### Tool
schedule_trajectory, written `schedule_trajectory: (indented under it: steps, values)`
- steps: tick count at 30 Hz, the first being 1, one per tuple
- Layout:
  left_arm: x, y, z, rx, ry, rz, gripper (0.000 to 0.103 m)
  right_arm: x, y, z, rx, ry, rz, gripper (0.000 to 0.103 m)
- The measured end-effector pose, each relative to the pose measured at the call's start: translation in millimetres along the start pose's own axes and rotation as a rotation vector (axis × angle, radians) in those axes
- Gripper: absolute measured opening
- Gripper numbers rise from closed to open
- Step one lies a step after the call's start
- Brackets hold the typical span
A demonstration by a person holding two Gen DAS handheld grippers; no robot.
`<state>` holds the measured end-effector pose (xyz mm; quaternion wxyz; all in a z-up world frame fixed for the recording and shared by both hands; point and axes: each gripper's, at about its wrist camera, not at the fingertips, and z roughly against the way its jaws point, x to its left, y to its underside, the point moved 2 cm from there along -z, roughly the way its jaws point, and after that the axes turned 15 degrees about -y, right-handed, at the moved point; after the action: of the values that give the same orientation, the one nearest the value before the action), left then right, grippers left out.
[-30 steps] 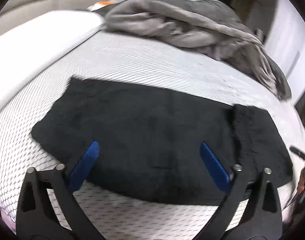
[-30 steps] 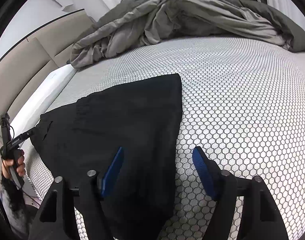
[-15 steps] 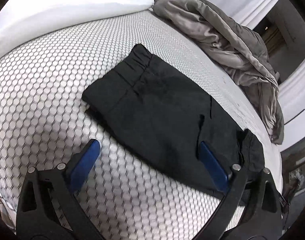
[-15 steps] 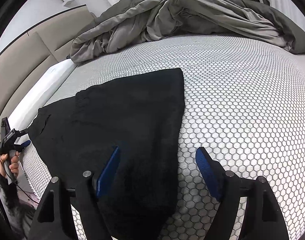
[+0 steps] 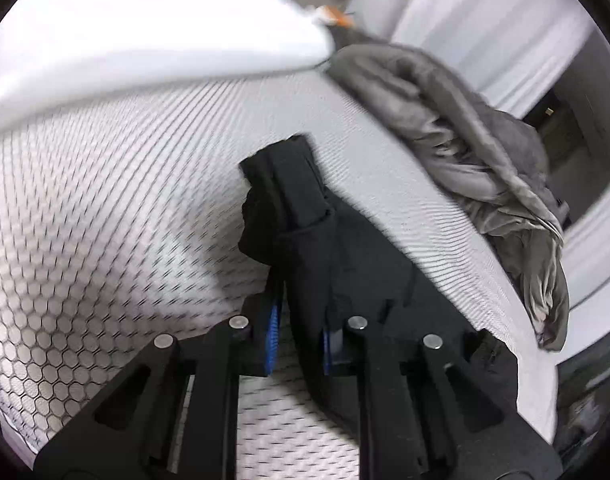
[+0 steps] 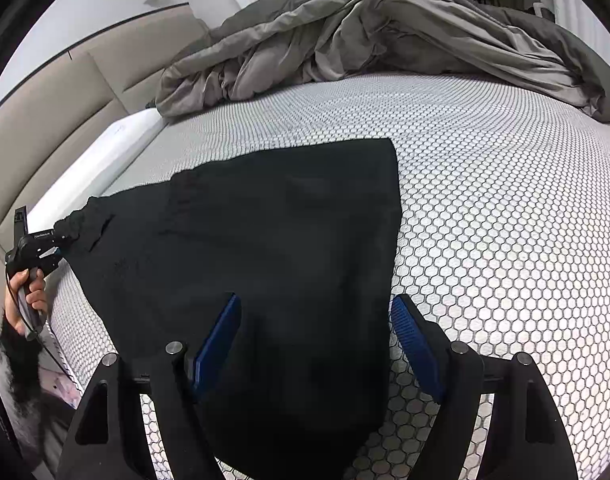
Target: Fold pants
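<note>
Black pants (image 6: 273, 240) lie folded on the honeycomb-patterned mattress (image 6: 505, 240). In the left wrist view my left gripper (image 5: 299, 336) is shut on the waistband end of the pants (image 5: 329, 240), which bunches up between the blue pads. The right wrist view shows that gripper (image 6: 61, 237) at the far left, pinching the elastic waistband corner. My right gripper (image 6: 317, 344) is open, its blue pads straddling the near right edge of the pants, just above the fabric.
A crumpled grey duvet (image 6: 365, 36) lies across the far side of the mattress and also shows in the left wrist view (image 5: 485, 152). A white pillow (image 5: 145, 40) and a beige headboard (image 6: 57, 100) are on the left.
My left gripper has closed on the waistband end of the pants and lifted it slightly. My right gripper has stayed open and nearly still.
</note>
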<state>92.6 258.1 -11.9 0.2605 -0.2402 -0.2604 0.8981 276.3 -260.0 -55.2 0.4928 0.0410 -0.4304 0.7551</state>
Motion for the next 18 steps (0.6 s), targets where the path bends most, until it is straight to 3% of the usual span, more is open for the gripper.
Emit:
schedule_trajectory:
  steps: [2,6,12,15,18]
  values:
    - [-23,0,21,-0.07,0.026,-0.061,0.012,1,-3,4,-0.018,0.003,0.0,0.079]
    - [-82,7,52,-0.125,0.127,-0.152,0.012,-1,-9,13,-0.055,0.009,-0.012,0.079]
    - [-193,59,108,-0.184,0.282,-0.369,0.012,-16,-11,31,-0.1,0.027,-0.049,0.079]
    - [-252,104,132,-0.163,0.393,-0.483,0.012,-27,-11,42,-0.124,-0.005,-0.111,0.079]
    - [-302,158,142,-0.055,0.504,-0.622,0.012,-35,-13,52,-0.152,-0.019,-0.152,0.079]
